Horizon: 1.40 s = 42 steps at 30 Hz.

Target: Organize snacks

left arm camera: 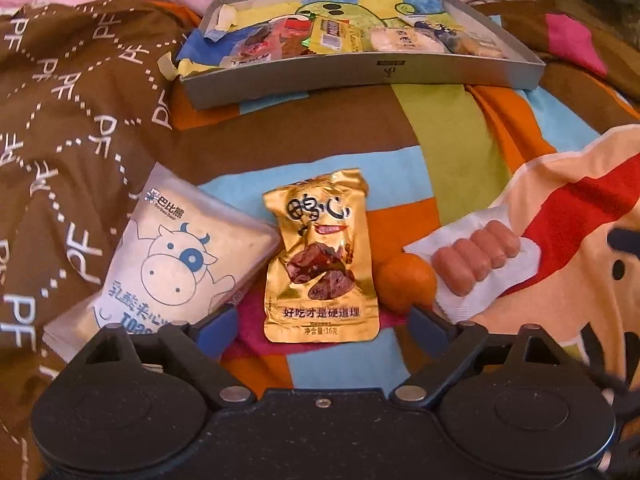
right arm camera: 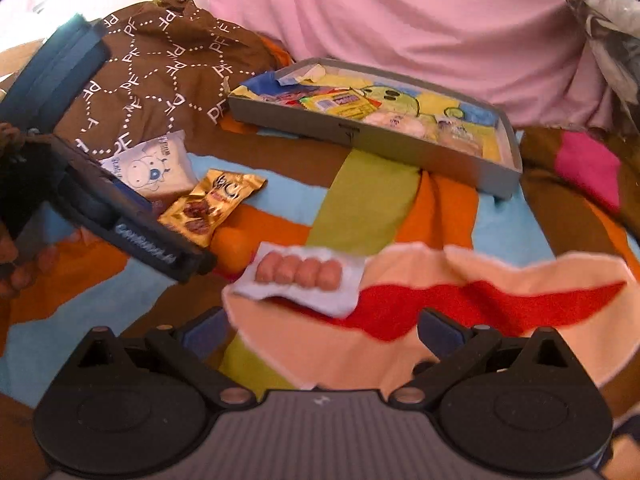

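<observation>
Left gripper (left arm camera: 322, 326) agape over gold pouch (left arm camera: 322, 258); right gripper (right arm camera: 320, 330) likewise open.

patchwork blanket (left arm camera: 448, 128): blocks of brown, blue, orange, green, pink; covers the surface
brown cloth (left arm camera: 72, 92): white dotted diamond grid with "PF" letters; rumpled, left side, lying on the blanket
pink fabric (right arm camera: 400, 20): creased, fills the back behind the blanket
peach fabric (right arm camera: 500, 276): red wavy band with white edging; right foreground, blurred in right wrist view
</observation>
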Tool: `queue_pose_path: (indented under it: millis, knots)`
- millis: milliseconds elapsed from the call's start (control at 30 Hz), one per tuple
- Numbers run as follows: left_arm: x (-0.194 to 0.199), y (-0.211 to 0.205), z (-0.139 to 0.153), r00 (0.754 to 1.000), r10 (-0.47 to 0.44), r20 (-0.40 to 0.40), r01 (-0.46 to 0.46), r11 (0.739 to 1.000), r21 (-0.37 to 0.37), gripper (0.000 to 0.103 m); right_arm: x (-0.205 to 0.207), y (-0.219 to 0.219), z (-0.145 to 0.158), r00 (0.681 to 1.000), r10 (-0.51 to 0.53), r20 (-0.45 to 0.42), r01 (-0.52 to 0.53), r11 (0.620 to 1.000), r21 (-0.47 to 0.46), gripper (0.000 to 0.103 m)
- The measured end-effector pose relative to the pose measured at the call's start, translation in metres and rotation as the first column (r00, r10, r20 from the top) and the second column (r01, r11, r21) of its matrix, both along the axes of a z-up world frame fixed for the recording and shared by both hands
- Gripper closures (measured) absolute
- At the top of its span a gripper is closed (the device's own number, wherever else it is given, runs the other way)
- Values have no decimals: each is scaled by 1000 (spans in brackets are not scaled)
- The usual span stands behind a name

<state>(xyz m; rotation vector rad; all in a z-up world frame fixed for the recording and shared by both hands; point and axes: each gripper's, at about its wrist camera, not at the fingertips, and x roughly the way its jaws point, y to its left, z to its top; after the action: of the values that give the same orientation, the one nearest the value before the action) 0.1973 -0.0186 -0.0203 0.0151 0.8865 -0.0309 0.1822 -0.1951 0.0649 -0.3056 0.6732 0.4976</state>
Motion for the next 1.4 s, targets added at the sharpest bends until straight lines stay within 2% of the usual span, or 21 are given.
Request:
queue_pose_path:
  millis: [100, 300, 533, 667, 733, 833, 1000, 1200, 1400]
  knots:
    - [2, 7, 2, 1000, 10, 5, -10, 1000, -14, 15, 11, -3, -3, 1000, -9, -10, 10, 1000, 21, 0]
    - [18, 18, 6, 996, 86, -3, -86, 990, -116, 14, 18, -5, -12, 999, -11, -37, 13, 999, 42, 0]
    - [42, 8, 8, 995, 97, -7, -97, 995, -27, 13, 20, 2, -17, 999, 19, -32, -18, 999, 41, 0]
    - [51, -2, 1, 994, 94, -54, -91, 995, 41, 16, 22, 4, -17, 999, 26, -33, -24, 998, 50, 0]
    - [48, -9, -2, 995, 85, -50, -82, 994, 71, 18, 24, 5, -18, 999, 28, -34, -26, 998, 53, 0]
    - [43, -7, -2, 995, 90, -42, -89, 995, 35, 24, 26, 6, -19, 999, 29, -38, -27, 998, 55, 0]
    - [31, -6, 0, 998, 51, -37, -51, 999, 10, 43, 31, 10, -22, 998, 32, -49, -29, 998, 58, 0]
    - [16, 0, 0, 997, 45, -66, -49, 997, -54, 45, 39, 22, -29, 997, 53, -54, -50, 997, 57, 0]
    - [-2, 16, 0, 991, 87, -101, -99, 988, -119, 46, 43, 24, -39, 996, 56, -72, -52, 997, 58, 0]
